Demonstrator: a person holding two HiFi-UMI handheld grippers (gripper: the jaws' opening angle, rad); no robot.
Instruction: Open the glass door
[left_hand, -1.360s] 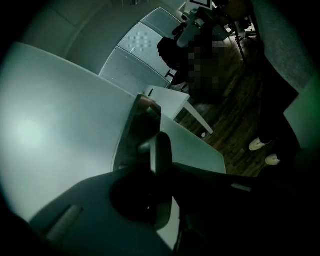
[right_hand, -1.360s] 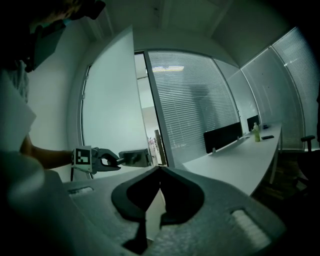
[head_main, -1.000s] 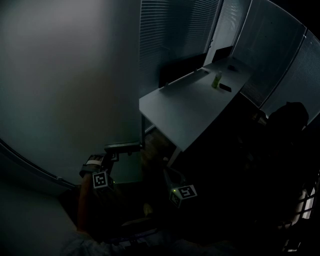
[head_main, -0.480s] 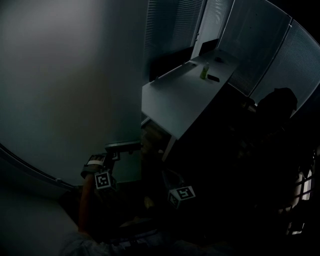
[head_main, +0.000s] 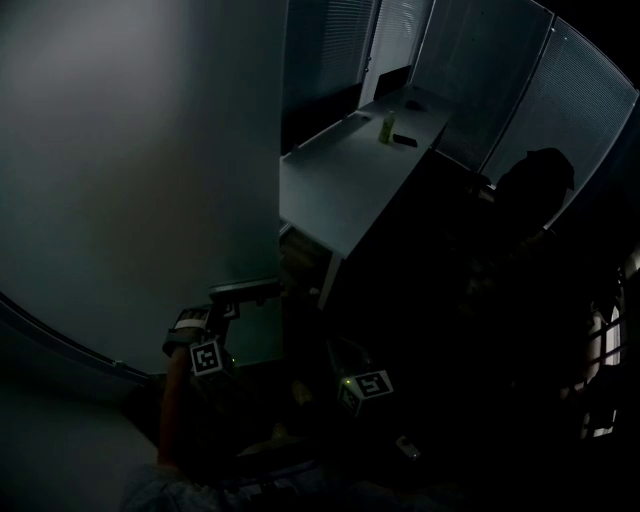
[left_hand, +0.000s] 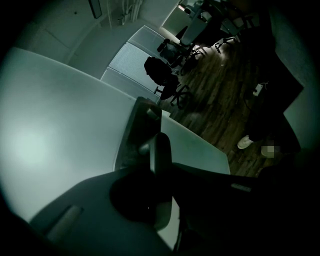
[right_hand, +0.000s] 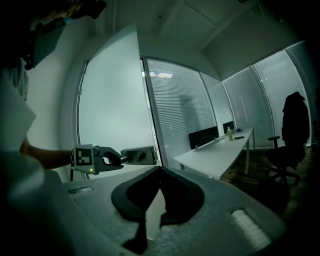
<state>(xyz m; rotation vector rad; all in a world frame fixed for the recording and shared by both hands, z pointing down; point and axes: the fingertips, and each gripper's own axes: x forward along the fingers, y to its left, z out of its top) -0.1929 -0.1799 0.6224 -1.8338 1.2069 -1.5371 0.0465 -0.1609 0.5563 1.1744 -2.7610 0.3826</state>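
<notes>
The frosted glass door (head_main: 150, 180) fills the head view from nine o'clock round to twelve, its free edge running down the middle of the picture with a dark gap beside it, so it looks already swung a little off its frame. At about seven o'clock from centre, the left gripper (head_main: 226, 306) reaches up to the door handle (head_main: 248, 292), a short lever on a plate at the door's edge. The tongs are clenched on that lever, closed only as far as the bar lets them. The left gripper view shows the lever standing between the two pads, and the right gripper view shows the same grip side-on. Holding the lever at the free edge is likely chosen because it gives the most leverage on the door and a firm purchase for pulling. The right gripper (right_hand: 160, 170) hangs at about five o'clock, well apart from the door. Its tongs are closed tip to tip on nothing, probably kept back so the door can swing clear. Beyond, toward one o'clock, a long desk (head_main: 340, 190) carries a small bottle (head_main: 387, 127).
</notes>
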